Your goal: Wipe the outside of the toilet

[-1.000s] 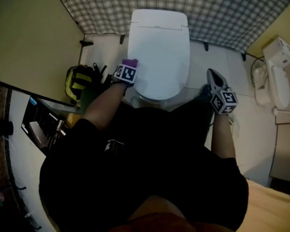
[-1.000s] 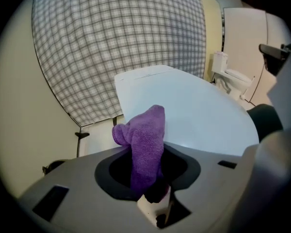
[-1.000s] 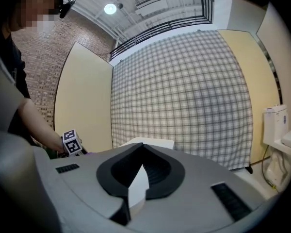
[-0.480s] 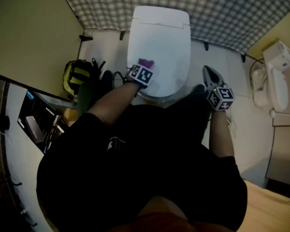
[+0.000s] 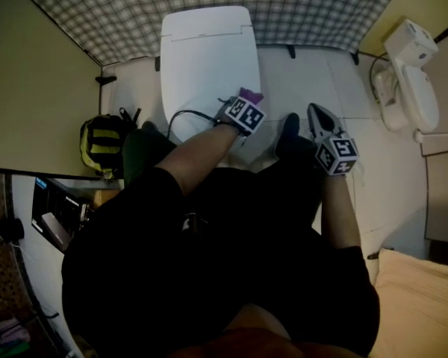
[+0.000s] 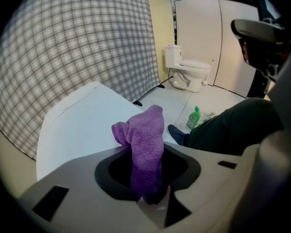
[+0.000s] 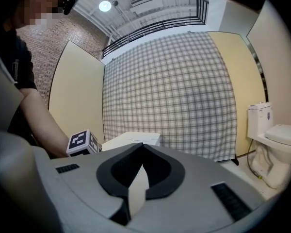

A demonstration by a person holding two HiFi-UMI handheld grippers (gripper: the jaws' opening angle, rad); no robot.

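Below me, toward the left, the white toilet (image 5: 205, 51) stands with its lid down. By its front right edge my left gripper (image 5: 241, 104) pinches a purple cloth (image 6: 144, 135) tight. My right gripper (image 7: 136, 191) hangs aside, jaws together on nothing.

Black all over for us: a black short-sleeved top (image 5: 209, 267), dark trousers (image 6: 233, 127), a dark shoe (image 5: 287, 134) up at one o'clock in the head view. The left gripper (image 6: 152, 198) and right gripper (image 7: 137, 186) wear pale grey shells with black-lined throats. Each carries a cube (image 5: 336, 156) of black-and-white square markers, and a thin black cable (image 5: 181, 115) loops off at eleven o'clock.
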